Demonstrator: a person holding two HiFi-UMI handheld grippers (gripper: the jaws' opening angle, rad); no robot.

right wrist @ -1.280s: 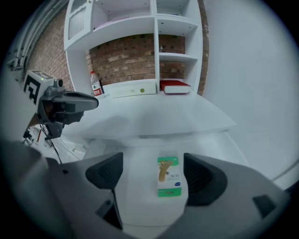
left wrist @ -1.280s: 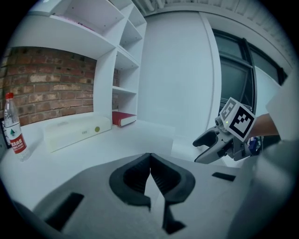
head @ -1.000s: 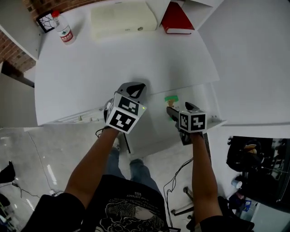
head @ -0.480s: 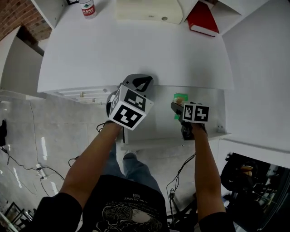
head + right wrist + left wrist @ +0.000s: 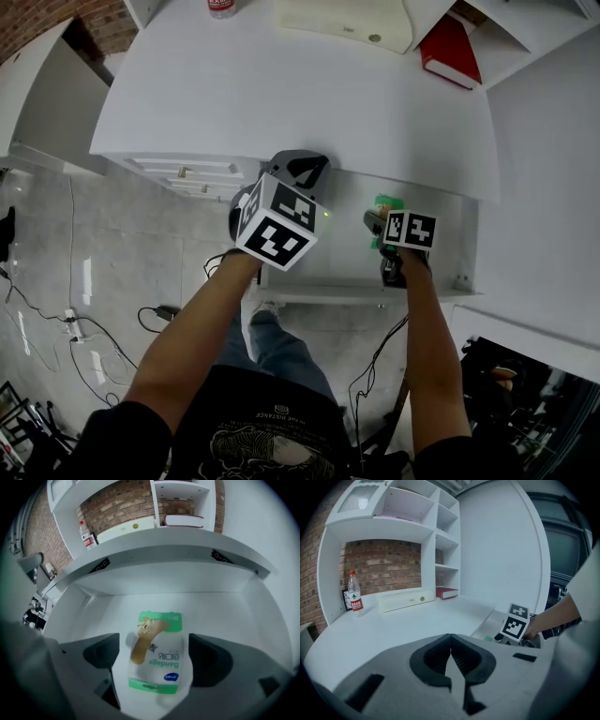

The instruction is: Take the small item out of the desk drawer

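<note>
Right tongs (image 5: 156, 658) point steeply down into the open drawer (image 5: 225, 604). They're wide open, and the jaws have just been spreading even further. The bandage pack (image 5: 158, 651) lies flat on the drawer floor right between the two jaws, neither pad pressing on it, its green top edge pointing away from the tongs. Left tongs (image 5: 451, 654) are closed tight with nothing in them, up over the desk (image 5: 417, 620) edge, just left of the right tongs. Way past the left tongs, along the brick wall, there's a bottle (image 5: 354, 592), a white box (image 5: 408, 601) and a red book (image 5: 447, 592).
</note>
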